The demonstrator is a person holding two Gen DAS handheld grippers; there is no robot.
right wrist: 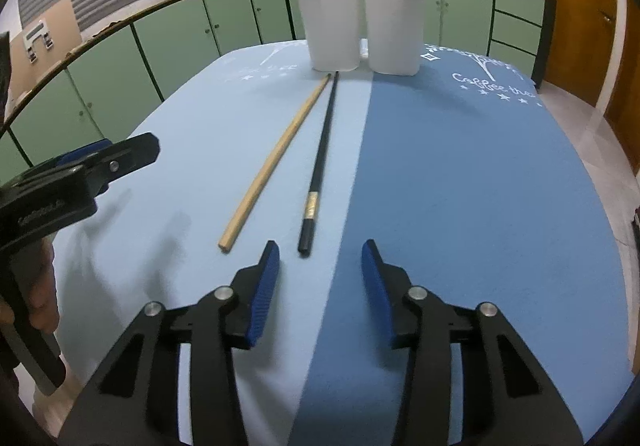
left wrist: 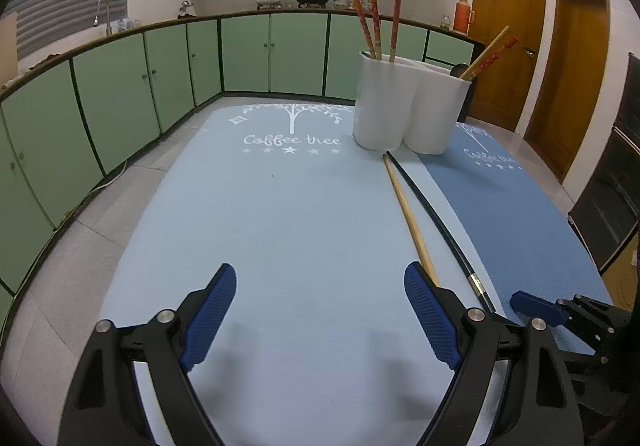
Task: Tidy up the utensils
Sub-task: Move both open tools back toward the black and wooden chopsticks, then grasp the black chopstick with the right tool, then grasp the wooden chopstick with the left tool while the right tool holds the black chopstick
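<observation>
Both mats are showing "Coffee tree": light mat [left wrist: 280,205] lettering upper centre, dark mat [right wrist: 480,185] upper right. Left gripper [left wrist: 320,310] is hovering wide and empty; right gripper [right wrist: 320,286] is gaping narrower, empty, just behind the black chopstick [right wrist: 320,165] and wooden chopstick [right wrist: 276,161] lying below the white holder [right wrist: 360,29].

Two chopsticks lie before a twin-cup holder where two mats meet.

The holder [right wrist: 362,25] stands at the far end, its left cup on the left mat [right wrist: 192,149], its right cup on the right mat [right wrist: 480,185]. Chopsticks stand in both cups. Before it, on the left mat, the wooden chopstick [right wrist: 276,161] lies left of the dark chopstick [right wrist: 322,161], far tips near each other, near ends apart. The right gripper [right wrist: 320,286] sits just behind the dark chopstick's near end; the left gripper [left wrist: 320,310] is to its left, over the left mat.
</observation>
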